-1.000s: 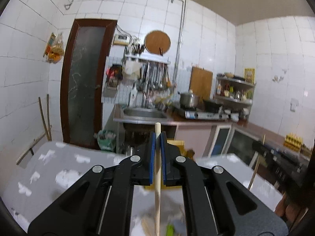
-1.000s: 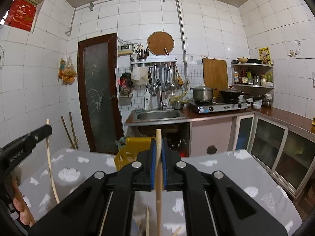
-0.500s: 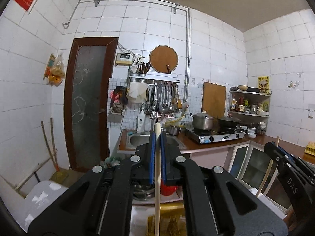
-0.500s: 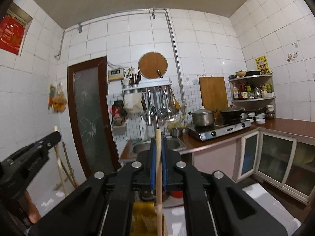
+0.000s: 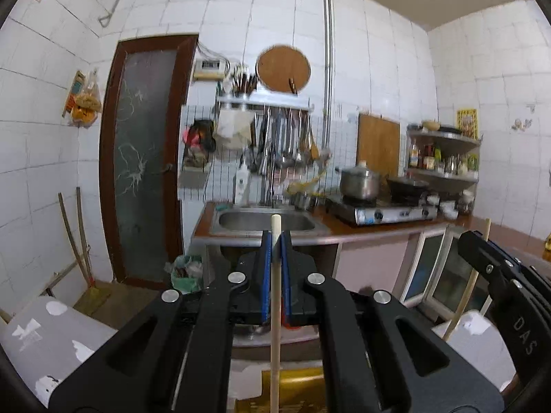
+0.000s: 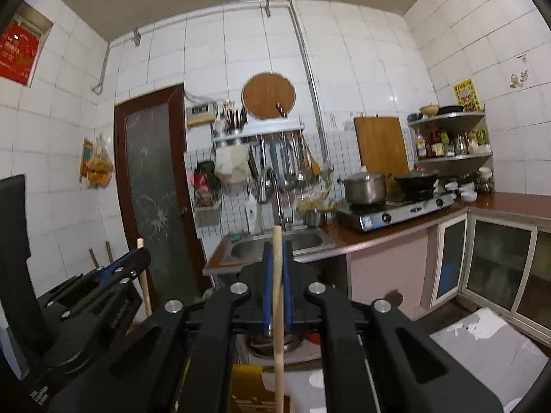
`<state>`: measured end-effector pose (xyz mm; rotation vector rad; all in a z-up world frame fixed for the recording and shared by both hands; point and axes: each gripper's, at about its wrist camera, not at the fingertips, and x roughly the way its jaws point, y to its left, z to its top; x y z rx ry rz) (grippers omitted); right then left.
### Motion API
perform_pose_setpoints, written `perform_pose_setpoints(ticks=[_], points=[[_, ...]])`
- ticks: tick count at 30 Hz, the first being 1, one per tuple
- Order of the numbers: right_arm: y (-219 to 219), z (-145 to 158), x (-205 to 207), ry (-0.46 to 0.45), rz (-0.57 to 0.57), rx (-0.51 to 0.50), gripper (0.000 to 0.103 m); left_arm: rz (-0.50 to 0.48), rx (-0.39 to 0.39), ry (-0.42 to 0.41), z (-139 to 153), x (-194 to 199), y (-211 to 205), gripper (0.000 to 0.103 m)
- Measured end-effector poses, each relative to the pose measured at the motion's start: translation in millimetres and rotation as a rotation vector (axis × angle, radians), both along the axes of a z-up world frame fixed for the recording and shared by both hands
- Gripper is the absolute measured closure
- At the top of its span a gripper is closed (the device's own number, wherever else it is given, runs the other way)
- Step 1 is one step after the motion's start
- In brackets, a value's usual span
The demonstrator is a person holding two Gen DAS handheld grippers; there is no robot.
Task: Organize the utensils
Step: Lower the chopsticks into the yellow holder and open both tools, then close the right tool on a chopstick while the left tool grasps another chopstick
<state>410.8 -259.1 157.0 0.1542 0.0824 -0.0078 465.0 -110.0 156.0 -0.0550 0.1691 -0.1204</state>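
- Chopstick, left one (image 5: 275, 309): pale wooden stick, upright, pinched between the blue pads of the left gripper (image 5: 275, 241). Tip pokes out above the pads; shaft runs down to 6 o'clock and out of frame.
- Left gripper jaws: closed hard on the stick, no gap showing on either side.
- Chopstick, right one (image 6: 278, 296): same pale wood, near upright with a slight lean, clamped by the right gripper (image 6: 277, 251). Tip stands above the pads.
- Right gripper jaws: closed on the stick, pads pressing both sides.
- From the left wrist view, the right gripper shows at 3 o'clock, black body, its stick slanting below it.
- From the right wrist view, the left gripper shows at 9 o'clock, with its stick's tip standing above it.
- Both grippers point roughly level toward the kitchen wall.
- Sink (image 5: 267, 222) straight ahead at 12 o'clock of the left stick's tip, set in a brown counter (image 6: 396, 230).
- Gas stove (image 6: 396, 215) at 2 o'clock with a steel pot (image 6: 365, 187) and a dark wok (image 6: 416, 179) on it.
- Hanging ladles and spoons (image 6: 289, 161) on a rack above the sink; round wooden board (image 6: 268, 94) higher up.
- Dark glass door (image 5: 144, 158) at 10 o'clock.
- Yellow box (image 5: 299, 390) at 6 o'clock, just below the left gripper; contents unclear.
- Grey patterned table cover (image 5: 44, 337) at 8 o'clock.
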Motion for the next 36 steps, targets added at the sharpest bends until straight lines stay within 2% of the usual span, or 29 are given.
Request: perform_pose_setpoints(ticks=[5, 9, 10, 11, 12, 13, 15, 17, 19, 21, 22, 23, 27, 33, 36], points=[[0.9, -20.0, 4.5, 0.05, 0.008, -0.02, 0.097, 0.012, 0.03, 0.054, -23.1, 10.1, 6.7, 0.099], [-3.1, -21.8, 3.7, 0.108, 0.015, -0.029, 0.095, -0.001, -0.01, 0.114, -21.8, 5.9, 27.0, 0.097], [-5.2, -21.4, 2.4, 0.131, 0.014, -0.024, 0.093, 0.0, -0.015, 0.121, -19.3, 2.4, 31.3, 0.093], [-7.1, -19.9, 1.2, 0.144, 0.008, -0.02, 0.079, 0.003, -0.018, 0.124, -16.6, -3.0, 35.6, 0.091], [-9.8, -17.9, -3.5, 0.15, 0.0, -0.013, 0.056, 0.008, -0.023, 0.125, -11.7, -11.2, 42.5, 0.082], [-12.4, -15.4, -11.0, 0.146, -0.012, -0.009, 0.046, 0.012, -0.027, 0.128, -8.0, -18.8, 48.2, 0.067], [-16.4, -11.0, -25.1, 0.15, -0.026, -0.017, 0.046, 0.024, -0.029, 0.132, 0.0, -35.9, 59.0, 0.047], [-18.6, -8.1, -40.5, 0.171, -0.034, -0.016, 0.046, 0.032, -0.028, 0.126, 5.0, -55.3, 69.3, 0.044], [-21.3, -6.3, -62.5, 0.196, -0.044, -0.021, 0.046, 0.038, -0.019, 0.127, 8.8, -78.5, 80.5, 0.029], [-23.1, -6.2, -85.0, 0.208, -0.046, -0.021, 0.046, 0.049, -0.009, 0.112, 11.5, -103.1, 89.6, 0.018], [-23.7, -6.6, -98.2, 0.213, -0.049, -0.022, 0.045, 0.06, 0.004, 0.091, 13.6, -122.5, 95.3, 0.008], [-24.4, -7.0, -107.3, 0.217, -0.051, -0.021, 0.045, 0.068, 0.012, 0.081, 14.7, -133.3, 97.2, 0.005], [-24.4, -15.5, -148.1, 0.239, -0.033, -0.019, 0.036, 0.078, 0.077, 0.053, 15.6, -183.1, 102.7, 0.005], [-23.2, -44.6, -182.2, 0.294, -0.024, -0.013, 0.035, 0.062, 0.026, 0.119, -11.4, -227.0, 115.7, 0.005], [-26.6, -64.0, -192.8, 0.338, -0.039, 0.022, 0.035, 0.073, 0.051, 0.15, -31.6, -237.6, 116.9, 0.005]])
